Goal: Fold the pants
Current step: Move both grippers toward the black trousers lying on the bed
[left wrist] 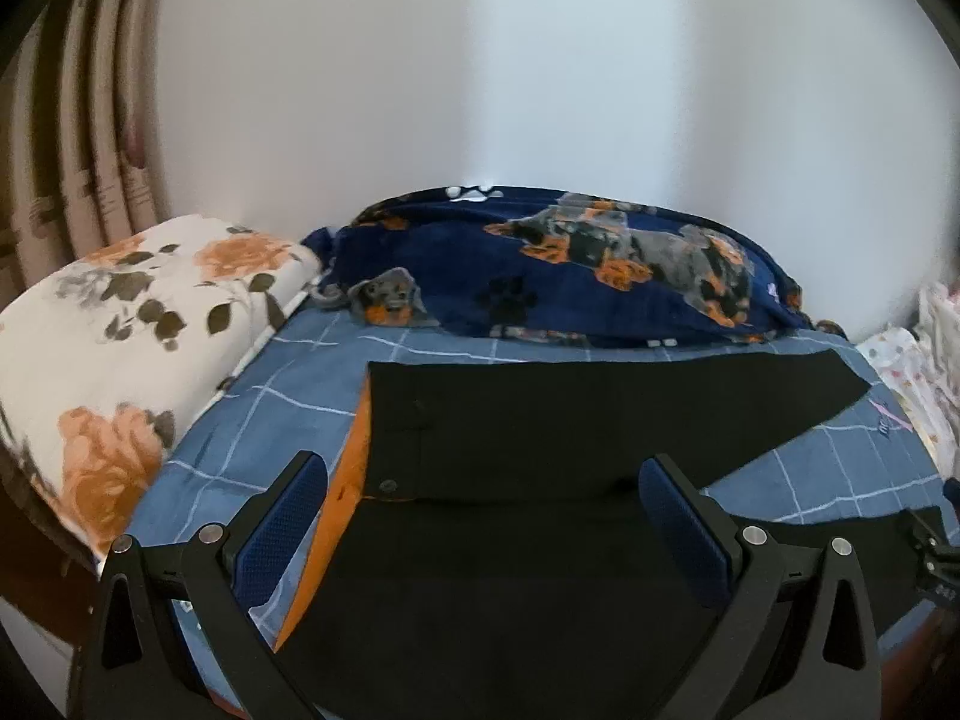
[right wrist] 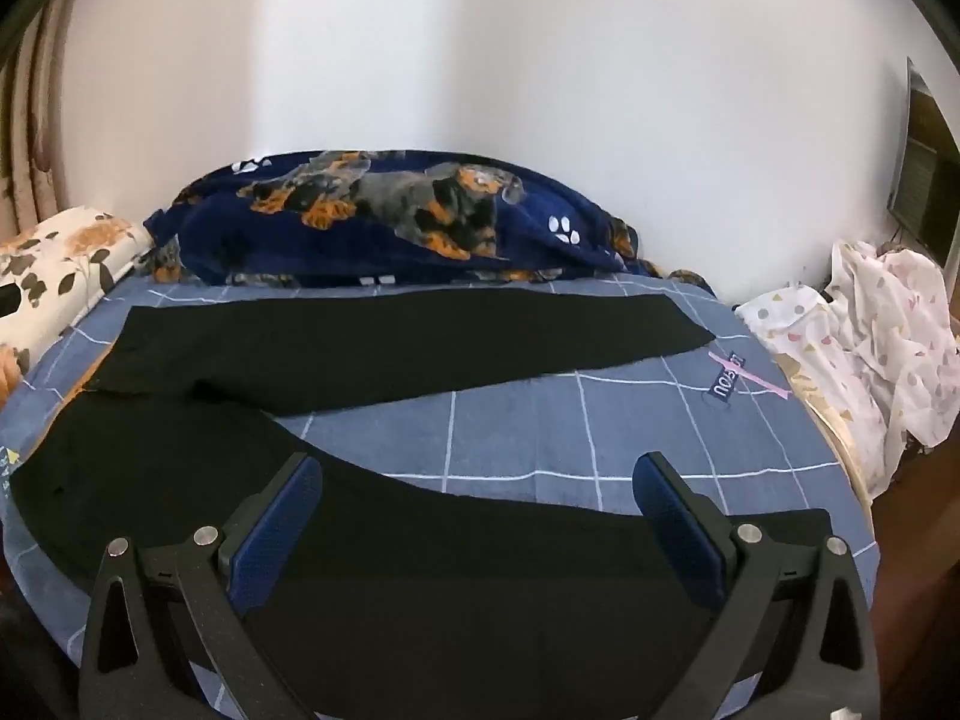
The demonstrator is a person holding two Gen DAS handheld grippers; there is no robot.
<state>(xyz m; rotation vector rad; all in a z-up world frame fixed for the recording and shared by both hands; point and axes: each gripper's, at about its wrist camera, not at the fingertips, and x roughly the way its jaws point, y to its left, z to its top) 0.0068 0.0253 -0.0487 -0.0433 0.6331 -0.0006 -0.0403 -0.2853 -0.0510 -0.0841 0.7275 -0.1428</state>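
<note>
Left wrist footage shows a pair of black pants [left wrist: 540,414] laid flat on a bed covered by a blue checked sheet [left wrist: 252,414], the waistband with its orange lining turned toward the left side of the bed. The left gripper [left wrist: 483,498] is held just above the upper part of the pants, its blue-padded fingers [left wrist: 282,516] spread wide and nothing pinched between them. Right wrist footage shows the two legs [right wrist: 420,336] parted in a V across the sheet, the far leg stretched toward the right edge and the near leg passing under the right gripper [right wrist: 480,498], whose fingers are likewise spread wide and empty; whether they touch the cloth cannot be told. A dark blue blanket printed with dogs [right wrist: 390,210] is bunched along the white wall behind the pants. A floral pillow [left wrist: 120,324] is seen at the left, and a pale patterned cloth [right wrist: 870,324] is heaped at the right.
</note>
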